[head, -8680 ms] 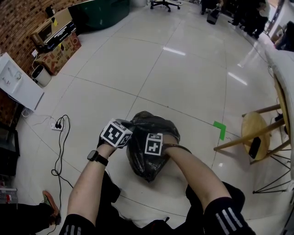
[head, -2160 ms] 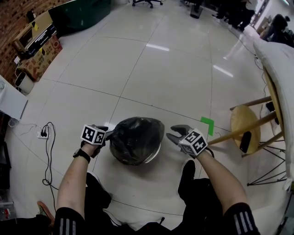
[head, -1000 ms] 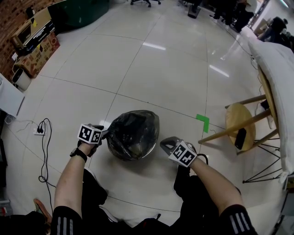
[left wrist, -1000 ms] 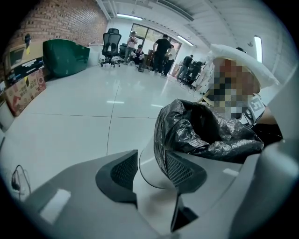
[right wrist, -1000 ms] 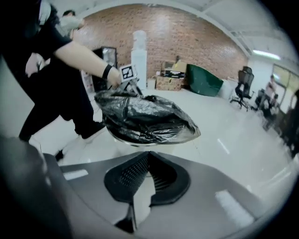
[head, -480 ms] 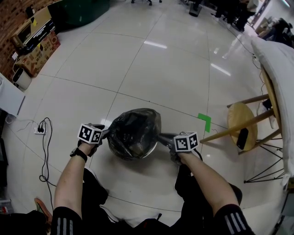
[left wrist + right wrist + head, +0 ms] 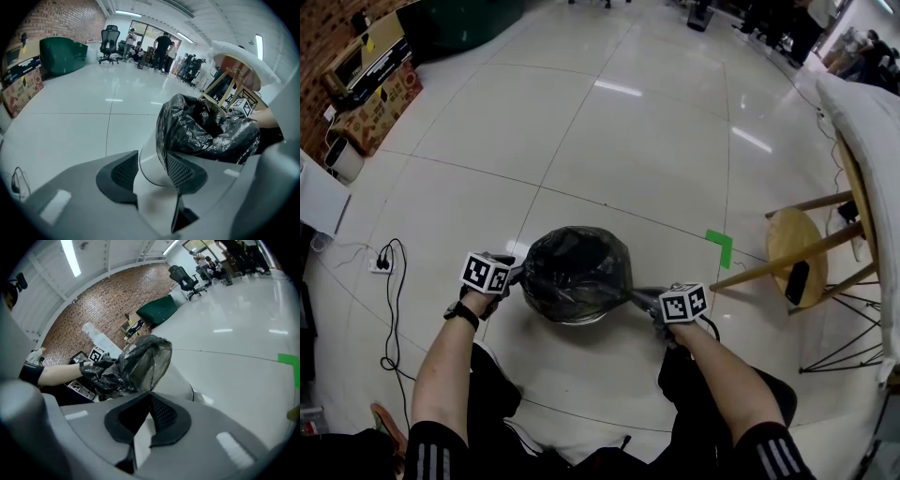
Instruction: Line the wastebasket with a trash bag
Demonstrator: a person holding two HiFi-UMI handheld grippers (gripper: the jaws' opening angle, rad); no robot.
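A black trash bag [image 7: 574,267] is draped over a pale round wastebasket [image 7: 147,161] on the tiled floor. In the head view only the basket's lower rim [image 7: 581,320] shows under the plastic. My left gripper [image 7: 517,273] holds the basket's left side; in the left gripper view [image 7: 150,169] its pads clamp the wall with the bag's edge. My right gripper [image 7: 639,294] has just closed on a stretched flap of the bag at the basket's right side. In the right gripper view [image 7: 150,397] thin black film runs into the shut jaws.
A wooden stool [image 7: 797,251] with a phone on it stands to the right, beside a white-draped piece of furniture [image 7: 862,122]. A green tape mark [image 7: 722,246] lies on the tiles. A power strip with cable [image 7: 389,270] lies left; boxes [image 7: 380,98] line the brick wall.
The right gripper rolled over, came in from beside the basket to the bag's right edge, shut on it and sank a little, drawing the plastic outward. The left gripper stayed put.
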